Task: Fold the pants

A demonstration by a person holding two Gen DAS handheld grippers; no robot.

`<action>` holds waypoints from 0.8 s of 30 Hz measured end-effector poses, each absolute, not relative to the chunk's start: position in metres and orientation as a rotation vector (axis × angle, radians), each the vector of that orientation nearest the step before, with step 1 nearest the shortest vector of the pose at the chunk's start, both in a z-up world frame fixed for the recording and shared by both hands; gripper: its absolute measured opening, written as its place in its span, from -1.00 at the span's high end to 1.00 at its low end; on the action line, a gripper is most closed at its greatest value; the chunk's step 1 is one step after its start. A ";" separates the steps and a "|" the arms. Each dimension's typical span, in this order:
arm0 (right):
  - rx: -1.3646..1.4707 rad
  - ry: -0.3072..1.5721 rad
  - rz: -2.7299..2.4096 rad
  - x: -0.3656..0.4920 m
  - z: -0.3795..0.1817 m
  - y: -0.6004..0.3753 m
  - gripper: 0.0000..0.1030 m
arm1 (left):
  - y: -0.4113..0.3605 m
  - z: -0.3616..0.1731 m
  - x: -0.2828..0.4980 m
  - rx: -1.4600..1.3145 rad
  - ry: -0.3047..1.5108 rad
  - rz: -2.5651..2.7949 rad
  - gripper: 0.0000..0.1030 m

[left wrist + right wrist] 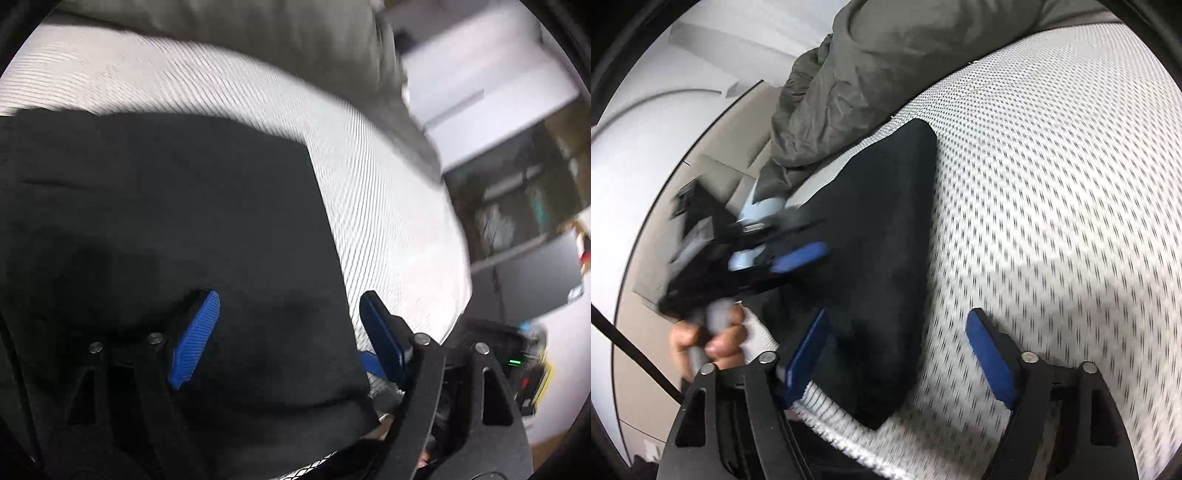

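Pants (879,258) folded (dark) on bedcover (1052,184); grippers apart.

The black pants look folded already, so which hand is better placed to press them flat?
Probably the left. The left gripper hangs open directly over the black pants. The right gripper is open too, but straddles their edge, mostly over the white mattress.

Both fisheye views bow hard toward dark, vignetted corners. Even indoor light glares off the white patterned bed cover (388,206), while the black pants (184,221) lose detail. Motion blur smears the left view's right edge and the left tool (798,258) at centre left of the right view.
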State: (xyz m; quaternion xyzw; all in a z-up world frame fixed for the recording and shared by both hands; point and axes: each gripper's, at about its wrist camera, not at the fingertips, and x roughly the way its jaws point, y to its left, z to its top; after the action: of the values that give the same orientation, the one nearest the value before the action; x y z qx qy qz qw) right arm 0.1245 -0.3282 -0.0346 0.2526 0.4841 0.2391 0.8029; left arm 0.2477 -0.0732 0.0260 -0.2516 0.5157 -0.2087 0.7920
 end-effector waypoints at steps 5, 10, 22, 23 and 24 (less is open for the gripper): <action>0.652 1.096 0.579 0.105 -0.041 -0.327 -0.15 | -0.096 0.012 0.259 -0.457 1.147 -0.437 -0.48; 0.764 1.122 0.547 0.109 -0.058 -0.325 0.63 | -0.077 0.005 0.262 -0.580 1.138 -0.441 -0.41; 0.699 1.106 0.540 0.053 -0.057 -0.302 0.91 | -0.056 0.001 0.256 -0.563 1.121 -0.363 -0.26; 0.682 1.128 0.522 0.052 -0.057 -0.302 0.80 | -0.059 0.005 0.250 -0.547 1.133 -0.373 -0.26; 0.677 1.139 0.509 0.049 -0.057 -0.302 0.75 | -0.061 0.009 0.243 -0.542 1.140 -0.394 -0.26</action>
State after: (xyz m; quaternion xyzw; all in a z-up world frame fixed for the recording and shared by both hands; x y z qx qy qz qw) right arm 0.0494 -0.3023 -0.0569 0.3107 0.5229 0.2338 0.7586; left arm 0.2431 -0.0611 0.0090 -0.2519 0.5294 -0.1831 0.7892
